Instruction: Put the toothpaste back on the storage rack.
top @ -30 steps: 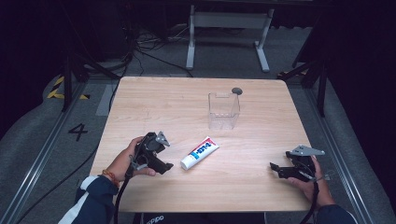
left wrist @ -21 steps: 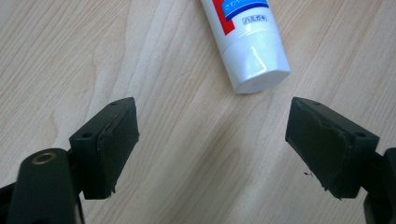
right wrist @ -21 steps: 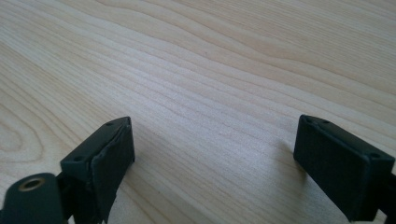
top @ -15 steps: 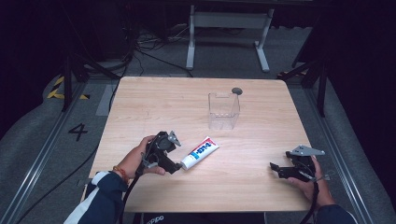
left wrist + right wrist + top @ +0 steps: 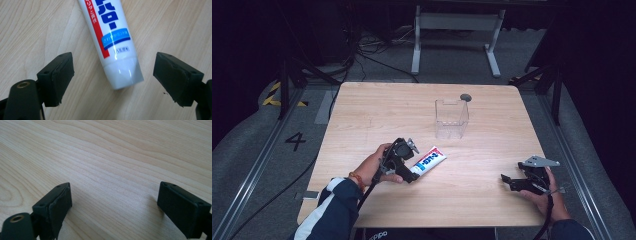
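High view first: a wooden table (image 5: 377,120) with a white tube (image 5: 428,161) lying flat a bit left of centre, angled so its cap end points down-left. The left gripper (image 5: 408,172) sits right at that cap end, held by the left hand (image 5: 374,165). A clear box (image 5: 451,118) stands upright further back, well apart from the tube, with a small dark disc (image 5: 465,97) just behind it. The right gripper (image 5: 506,178) is over near the front right edge, well away from everything, in the right hand (image 5: 543,196).

Left gripper view: the jaws are spread wide, one on each side of the tube's (image 5: 110,42) white cap end, neither touching it. The tube lies on the wood, with red and blue print on it.

Right gripper view: jaws spread wide here too, just bare wood grain (image 5: 112,157) between them, sitting low over the table.
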The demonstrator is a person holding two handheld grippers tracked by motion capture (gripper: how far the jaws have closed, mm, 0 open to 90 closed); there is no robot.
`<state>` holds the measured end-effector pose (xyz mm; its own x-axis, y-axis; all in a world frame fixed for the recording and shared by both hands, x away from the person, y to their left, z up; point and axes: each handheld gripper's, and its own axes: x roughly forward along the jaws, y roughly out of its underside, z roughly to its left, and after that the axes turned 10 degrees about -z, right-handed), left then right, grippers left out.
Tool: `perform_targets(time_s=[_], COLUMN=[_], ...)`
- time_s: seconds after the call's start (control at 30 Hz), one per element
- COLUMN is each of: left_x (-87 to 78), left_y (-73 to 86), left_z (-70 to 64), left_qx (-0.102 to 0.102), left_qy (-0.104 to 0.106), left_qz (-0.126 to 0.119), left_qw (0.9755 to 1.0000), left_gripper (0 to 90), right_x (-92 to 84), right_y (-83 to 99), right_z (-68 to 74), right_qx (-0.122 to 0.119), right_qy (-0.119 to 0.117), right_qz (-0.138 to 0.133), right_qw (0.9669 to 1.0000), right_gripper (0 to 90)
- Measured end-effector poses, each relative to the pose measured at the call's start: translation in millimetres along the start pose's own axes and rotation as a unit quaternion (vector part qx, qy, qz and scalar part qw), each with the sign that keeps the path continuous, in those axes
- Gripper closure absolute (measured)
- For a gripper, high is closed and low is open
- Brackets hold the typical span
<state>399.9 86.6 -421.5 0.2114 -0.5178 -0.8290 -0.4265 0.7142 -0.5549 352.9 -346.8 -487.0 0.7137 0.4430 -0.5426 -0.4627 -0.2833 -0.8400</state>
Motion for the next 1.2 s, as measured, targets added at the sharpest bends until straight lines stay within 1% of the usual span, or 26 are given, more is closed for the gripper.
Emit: perform_targets(time_s=[0.03, 0.1, 0.13, 0.23, 0.3, 0.37, 0.4, 0.43, 0.47, 0.57, 0.6, 0.67, 0.77, 0.83, 0.9, 0.97, 1.03, 1.1, 1.2], left_x=[3.4, 9.3, 11.8, 18.5, 25.4, 28.7, 31.5, 36.8, 39.1, 44.1, 47.4, 49.4, 56.7, 61.0, 64.0, 64.9, 66.4, 67.3, 68.2], left_y=[-2.2, -6.7, -9.0, -14.7, -20.9, -22.6, -24.4, -27.6, -29.3, -32.9, -35.4, -36.8, -39.8, -41.5, -43.2, -44.8, -46.2, -47.3, -47.9], left_z=[0.7, 2.0, 2.7, 3.7, 3.3, 2.9, 3.1, 3.9, 4.4, 6.2, 6.7, 7.0, 7.5, 7.4, 8.5, 9.4, 10.1, 10.1, 9.5], left_qx=[0.000, -0.007, -0.004, -0.005, 0.001, 0.000, 0.002, 0.000, -0.002, -0.002, -0.007, -0.005, -0.003, -0.001, 0.001, -0.007, -0.004, -0.004, -0.008], left_qy=[0.003, 0.005, 0.002, -0.002, -0.001, -0.004, -0.006, -0.004, -0.003, -0.005, -0.006, -0.007, -0.009, -0.016, -0.020, -0.022, -0.033, -0.038, -0.038], left_qz=[0.001, 0.003, 0.008, 0.014, 0.020, 0.020, 0.024, 0.032, 0.035, 0.035, 0.038, 0.040, 0.043, 0.051, 0.047, 0.044, 0.043, 0.042, 0.033], left_qw=[1.0000, 1.0000, 1.0000, 0.9999, 0.9998, 0.9998, 0.9997, 0.9995, 0.9994, 0.9994, 0.9993, 0.9992, 0.9990, 0.9986, 0.9987, 0.9987, 0.9985, 0.9984, 0.9987], left_gripper=[17.6, 18.3, 18.3, 18.8, 18.8, 19.4, 19.4, 19.4, 19.4, 19.5, 19.8, 20.2, 20.6, 21.1, 20.7, 22.0, 22.8, 22.3, 24.3], right_x=[0.0, 0.0, 0.0, 0.0, 0.0, 0.0, 0.0, 0.0, 0.0, 0.0, 0.0, 0.0, 0.0, 0.0, 0.0, 0.0, 0.0, 0.0, 0.0], right_y=[0.0, 0.0, 0.0, 0.0, 0.0, 0.0, 0.0, 0.0, 0.0, 0.0, 0.0, 0.0, 0.0, 0.0, 0.0, 0.0, 0.0, 0.0, 0.0], right_z=[0.0, 0.0, 0.0, 0.0, 0.0, 0.0, 0.0, 0.0, 0.0, 0.0, 0.0, 0.0, 0.0, 0.0, 0.1, 0.0, 0.0, 0.0, 0.0], right_qx=[0.000, 0.000, 0.000, 0.000, 0.000, 0.000, 0.000, 0.000, 0.000, 0.000, 0.000, 0.000, 0.000, 0.000, 0.001, 0.000, 0.000, 0.000, 0.000], right_qy=[0.000, 0.000, 0.000, 0.000, 0.000, 0.000, 0.000, 0.000, 0.000, 0.000, 0.000, 0.000, 0.000, 0.000, 0.000, 0.000, 0.000, 0.000, 0.000], right_qz=[0.000, 0.000, 0.000, 0.000, 0.000, 0.000, 0.000, 0.000, 0.000, 0.000, 0.000, 0.000, 0.000, 0.000, 0.000, 0.000, 0.000, 0.000, 0.000], right_qw=[1.0000, 1.0000, 1.0000, 1.0000, 1.0000, 1.0000, 1.0000, 1.0000, 1.0000, 1.0000, 1.0000, 1.0000, 1.0000, 1.0000, 1.0000, 1.0000, 1.0000, 1.0000, 1.0000], right_gripper=[12.4, 12.4, 12.5, 12.5, 12.5, 12.4, 12.5, 12.4, 12.5, 12.4, 12.4, 12.5, 12.4, 12.5, 12.4, 12.4, 12.4, 12.4, 12.5])
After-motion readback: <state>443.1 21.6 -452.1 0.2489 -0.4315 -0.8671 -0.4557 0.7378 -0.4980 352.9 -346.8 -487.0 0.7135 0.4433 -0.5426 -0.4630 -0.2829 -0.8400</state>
